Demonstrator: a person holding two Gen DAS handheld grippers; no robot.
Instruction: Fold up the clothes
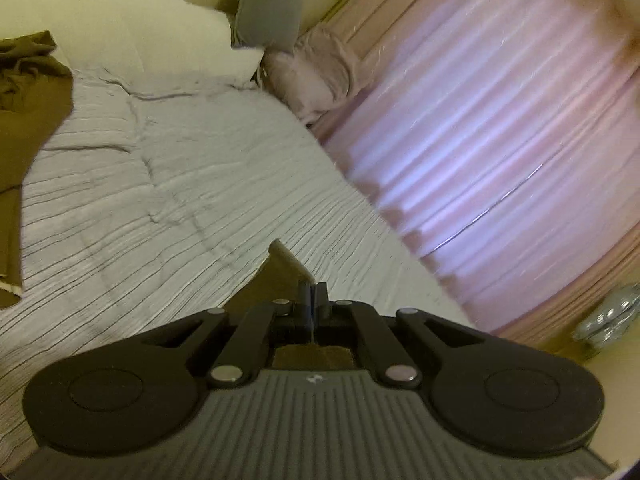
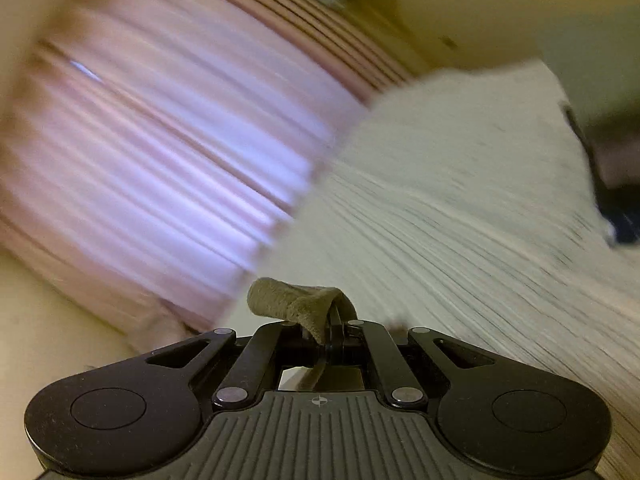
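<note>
Both jaws are pressed together on olive-brown cloth: the left hand-held gripper (image 1: pixel 313 294) pinches a flat edge of the garment (image 1: pixel 280 276) above the bed (image 1: pixel 180 184), its tip pointing forward-left; the right hand-held gripper (image 2: pixel 334 320) pinches a rolled fold.

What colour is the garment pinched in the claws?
Olive brown garment; clearest in the right wrist view.

Olive-brown garment (image 1: pixel 36 92) on a pale grey bedspread (image 1: pixel 180 184) ribbed with fine dark lines, cream pillow (image 1: pixel 120 24), grey cushion (image 1: pixel 272 4), dusty pink ruffled cushion (image 1: pixel 316 68), pink pleated curtain (image 1: pixel 500 140) glowing lilac-white, matt black left gripper (image 1: pixel 313 296), black right gripper (image 2: pixel 334 320) with olive-brown cloth, cream wall (image 2: pixel 480 8)
</note>
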